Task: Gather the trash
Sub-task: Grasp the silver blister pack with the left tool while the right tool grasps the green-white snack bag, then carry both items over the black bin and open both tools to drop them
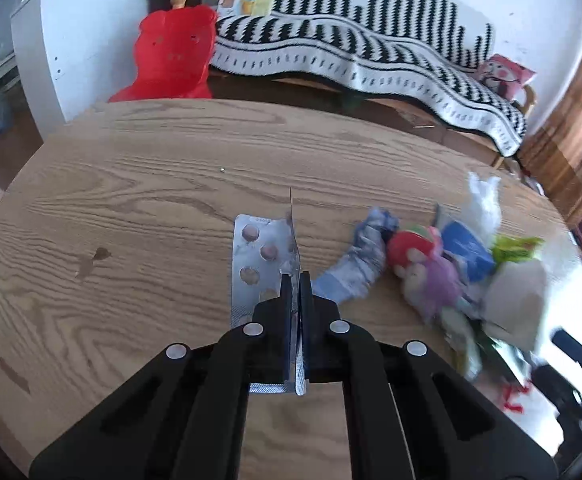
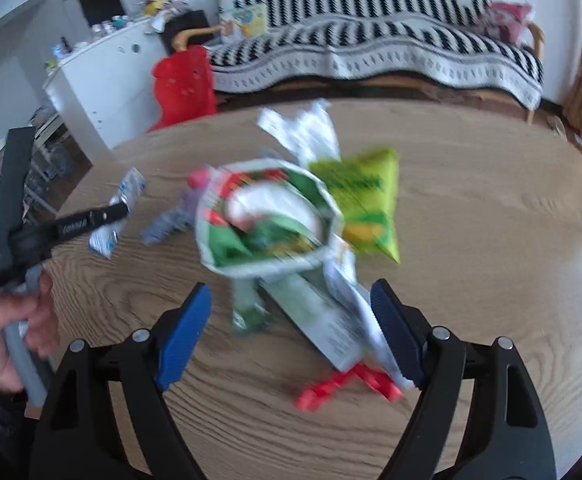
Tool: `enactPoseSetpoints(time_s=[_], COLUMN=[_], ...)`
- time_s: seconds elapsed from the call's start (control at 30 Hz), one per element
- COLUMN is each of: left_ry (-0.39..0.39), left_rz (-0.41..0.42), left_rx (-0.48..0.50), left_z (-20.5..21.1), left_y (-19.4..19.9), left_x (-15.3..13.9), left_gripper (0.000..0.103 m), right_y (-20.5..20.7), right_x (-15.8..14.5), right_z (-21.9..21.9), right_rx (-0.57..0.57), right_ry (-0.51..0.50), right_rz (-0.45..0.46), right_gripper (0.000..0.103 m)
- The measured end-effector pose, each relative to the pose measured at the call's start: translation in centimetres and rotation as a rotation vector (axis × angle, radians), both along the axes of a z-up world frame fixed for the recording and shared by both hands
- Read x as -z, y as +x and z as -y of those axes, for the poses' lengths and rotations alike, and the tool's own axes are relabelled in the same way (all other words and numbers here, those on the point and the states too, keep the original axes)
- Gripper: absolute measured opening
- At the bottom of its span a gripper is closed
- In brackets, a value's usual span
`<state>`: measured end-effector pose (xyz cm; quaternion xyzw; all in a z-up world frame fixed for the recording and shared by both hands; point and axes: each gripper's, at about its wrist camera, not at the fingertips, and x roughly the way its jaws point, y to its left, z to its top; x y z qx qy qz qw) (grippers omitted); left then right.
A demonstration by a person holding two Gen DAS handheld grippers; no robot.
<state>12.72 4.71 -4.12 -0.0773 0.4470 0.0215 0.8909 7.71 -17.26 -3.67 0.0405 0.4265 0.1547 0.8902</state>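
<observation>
The left gripper [image 1: 295, 280] has its jaws closed on a silver blister pack [image 1: 259, 264], pinching one long edge so the sheet folds upright between the pads. The rest of the pack lies just left of the jaws, low over the wooden surface [image 1: 151, 200].

The right gripper [image 2: 291, 332] has its jaws wide open with nothing between the blue pads [image 2: 183, 336]. It hovers at the near edge of the trash pile [image 2: 275, 216]: a green and white wrapper, a yellow-green bag [image 2: 367, 200], white plastic and a red scrap [image 2: 343, 390] lying close together in the middle of the surface. This view is blurred, so finer detail is unclear.

Risks, as a judgement: the pack is held by a thin edge only, so it could slip or twist free if swung quickly. The loose, overlapping wrappers could scatter or be pushed away if the open jaws close on just one corner.

Both grippers tilt downward toward the surface. At the far left of the right view, a hand [image 2: 15, 332] grips the left tool's grey handle.
</observation>
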Motion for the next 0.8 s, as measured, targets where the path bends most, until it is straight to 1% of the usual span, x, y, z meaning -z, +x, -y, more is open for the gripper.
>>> enactPoseSetpoints(time_s=[0.07,0.17,0.23,0.27,0.33,0.37,0.4,0.43,0.47,0.5,0.53,0.57,0.7,0.8], left_ry=[0.005,0.002,0.014,0.017,0.015,0.013,0.013,0.014,0.018,0.02,0.02,0.015,-0.002,0.0], left_rz=[0.02,0.034,0.038,0.038,0.036,0.035,0.037,0.039,0.041,0.044,0.045,0.047,0.073,0.097], left_rx=[0.015,0.04,0.056,0.062,0.076,0.081,0.092,0.099,0.108,0.117,0.125,0.134,0.187,0.244], left_z=[0.2,0.7,1.3,1.5,1.9,2.1,2.5,2.8,3.1,3.5,4.0,4.4,6.4,8.9], left_y=[-1.6,-3.2,-3.8,-4.1,-4.4,-4.5,-4.6,-4.7,-4.5,-4.6,-4.6,-4.7,-5.3,-6.1], left_x=[-1.0,-1.7,-1.8,-1.8,-1.8,-1.8,-1.8,-1.8,-1.8,-1.9,-1.9,-2.0,-2.6,-3.1], left_gripper=[0.003,0.003,0.003,0.003,0.003,0.003,0.003,0.003,0.003,0.003,0.003,0.003,0.003,0.003], right_y=[0.4,1.1,1.8,2.0,2.7,2.9,3.1,3.0,2.8,2.6,2.1,1.7,-1.0,-2.6], right_x=[-0.6,-1.0,-0.7,-0.5,0.2,0.5,0.7,0.9,0.8,0.6,-0.1,-0.6,-3.5,-4.5], right_z=[-1.4,-3.8,-5.1,-5.4,-5.7,-5.7,-5.5,-5.4,-5.2,-5.1,-4.8,-4.5,-2.0,0.9], right_rx=[-0.019,-0.044,-0.053,-0.055,-0.055,-0.057,-0.058,-0.058,-0.062,-0.072,-0.081,-0.078,-0.067,-0.039], right_ry=[-0.024,-0.12,-0.207,-0.234,-0.279,-0.286,-0.29,-0.291,-0.283,-0.268,-0.243,-0.221,-0.133,-0.084], right_rz=[0.032,0.093,0.122,0.13,0.132,0.127,0.117,0.116,0.123,0.129,0.142,0.153,0.211,0.204], right_gripper=[0.081,0.082,0.082,0.082,0.078,0.069,0.052,0.046,0.044,0.036,0.016,0.011,0.011,0.011])
